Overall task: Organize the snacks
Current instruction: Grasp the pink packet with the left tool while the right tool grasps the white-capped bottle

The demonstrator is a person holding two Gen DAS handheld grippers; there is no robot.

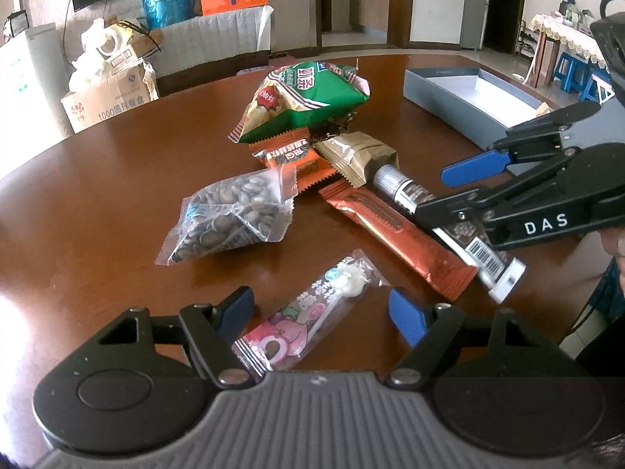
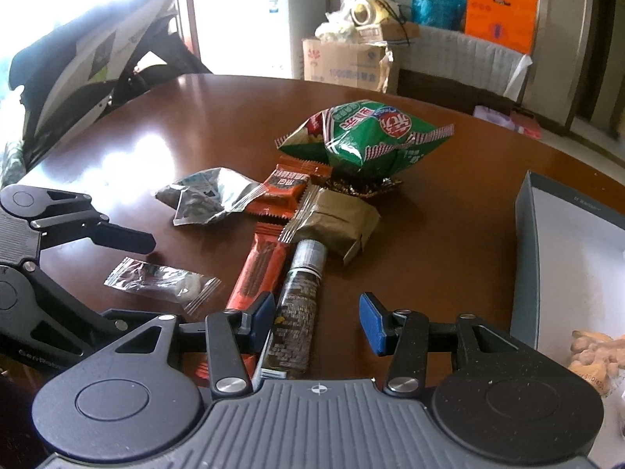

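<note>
Snacks lie in a loose heap on the brown wooden table [image 1: 97, 179]: a green puffed bag [image 1: 308, 97] farthest from the cameras, an orange-brown wafer packet [image 1: 293, 156] tucked under its near edge, an olive-gold pouch [image 1: 359, 156] beside that, and a clear bag of dark seeds [image 1: 230, 219] off to one side. Nearer lie a long orange bar [image 1: 394, 234] and, touching its side, a dark tube-shaped stick pack [image 2: 299, 305]. The left gripper [image 1: 320, 310] hangs with its blue-padded jaws spread wide on either side of a pink candy sachet [image 1: 308, 320], which lies flat on the table, the pads clear of it. The right gripper [image 2: 318, 318] stands parted over the near end of the stick pack; one pad sits just beside the wrapper, the other well off, nothing pinched. A grey open box [image 2: 547, 258] sits at the table's edge, well apart from the heap, with pale biscuits [image 2: 593, 351] showing in its near corner.
</note>
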